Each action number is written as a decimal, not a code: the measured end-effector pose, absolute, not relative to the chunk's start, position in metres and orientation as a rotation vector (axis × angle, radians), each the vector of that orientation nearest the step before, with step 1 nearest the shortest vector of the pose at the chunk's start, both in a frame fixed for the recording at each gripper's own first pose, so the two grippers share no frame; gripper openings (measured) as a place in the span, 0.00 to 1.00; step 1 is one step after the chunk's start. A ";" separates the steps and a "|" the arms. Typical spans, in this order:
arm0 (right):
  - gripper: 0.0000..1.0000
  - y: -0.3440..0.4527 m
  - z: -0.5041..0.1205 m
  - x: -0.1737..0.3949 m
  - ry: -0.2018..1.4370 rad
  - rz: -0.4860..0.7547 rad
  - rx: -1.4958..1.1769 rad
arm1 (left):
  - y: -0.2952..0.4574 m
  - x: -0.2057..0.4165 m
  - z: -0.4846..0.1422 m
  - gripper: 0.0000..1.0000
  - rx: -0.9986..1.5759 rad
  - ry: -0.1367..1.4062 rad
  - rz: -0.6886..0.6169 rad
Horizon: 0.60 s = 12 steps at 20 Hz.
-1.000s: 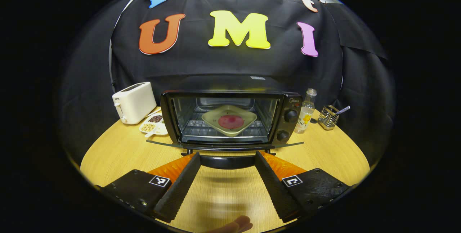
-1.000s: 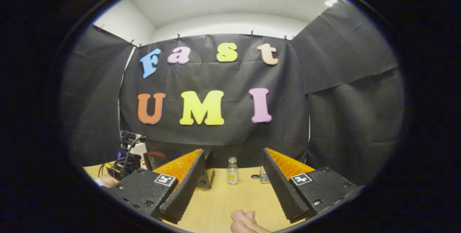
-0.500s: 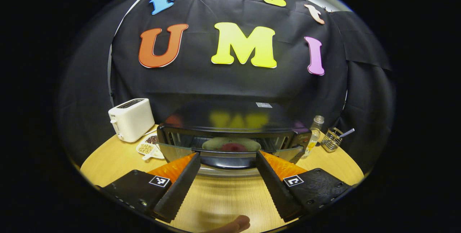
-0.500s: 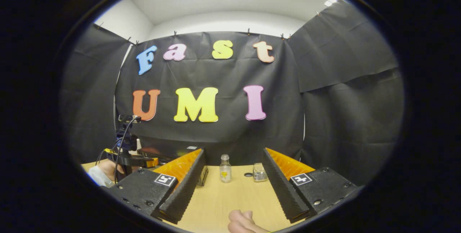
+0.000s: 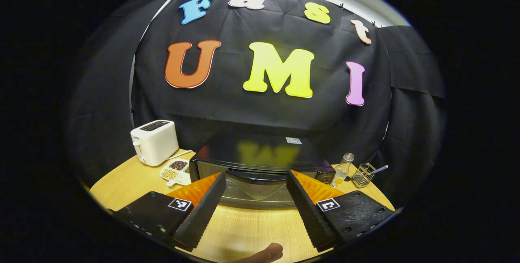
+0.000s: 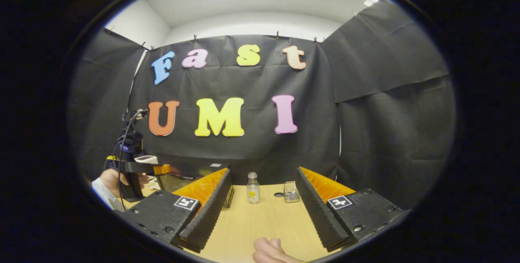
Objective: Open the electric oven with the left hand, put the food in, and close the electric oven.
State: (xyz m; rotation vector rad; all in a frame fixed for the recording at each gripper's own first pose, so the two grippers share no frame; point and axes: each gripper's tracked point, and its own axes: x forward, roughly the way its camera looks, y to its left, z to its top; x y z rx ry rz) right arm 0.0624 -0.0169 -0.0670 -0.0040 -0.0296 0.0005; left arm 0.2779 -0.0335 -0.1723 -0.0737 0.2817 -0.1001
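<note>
oven [image 5: 260, 159] sits in the middle of the table [image 5: 134, 175], right in front of my left gripper [image 5: 256, 198]. its glass door [image 5: 256, 188] with the dark handle [image 5: 256, 175] looks tipped almost up, but i think a gap is left at the top. the handle is between my two fingers and i can't tell if they touch it. the fingers are spread wide and hold nothing. i can't see the food from here, so i guess it is inside behind the door.

what could go wrong: if i push too softly, the door may drop back down. if i push too hard, the whole oven may slide back on the smooth table. the toaster [image 5: 154, 147] and the little dish of beans [image 5: 175, 170] are just beside it on one side, and the bottle [image 5: 340, 169] and wire basket [image 5: 362, 174] are near the other side, so a slide could bump them.

my right gripper [image 6: 260, 210] hangs over bare table, spread wide, holding nothing. it is well away from the oven, so it is safe.

count, big to small: one oven, one toaster, two grippers, one dish, one wire basket, one bottle.
</note>
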 end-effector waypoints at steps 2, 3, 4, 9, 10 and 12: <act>1.00 -0.014 -0.062 0.054 -0.034 -0.006 0.006 | -0.033 0.256 -0.150 0.96 -0.060 0.240 -0.106; 0.96 -0.014 -0.057 0.049 -0.040 -0.010 0.013 | -0.032 0.244 -0.138 0.96 -0.053 0.218 -0.105; 1.00 -0.014 -0.054 0.043 -0.046 -0.011 0.016 | -0.029 0.229 -0.125 0.96 -0.045 0.197 -0.100; 0.96 -0.016 -0.039 0.002 -0.084 -0.013 0.019 | -0.016 0.143 -0.066 0.95 -0.016 0.126 -0.090; 0.96 -0.016 -0.036 -0.005 -0.094 -0.012 0.017 | -0.017 0.126 -0.058 0.95 -0.012 0.115 -0.092; 0.96 -0.015 -0.032 -0.018 -0.105 -0.011 0.012 | -0.017 0.094 -0.042 0.95 -0.006 0.093 -0.084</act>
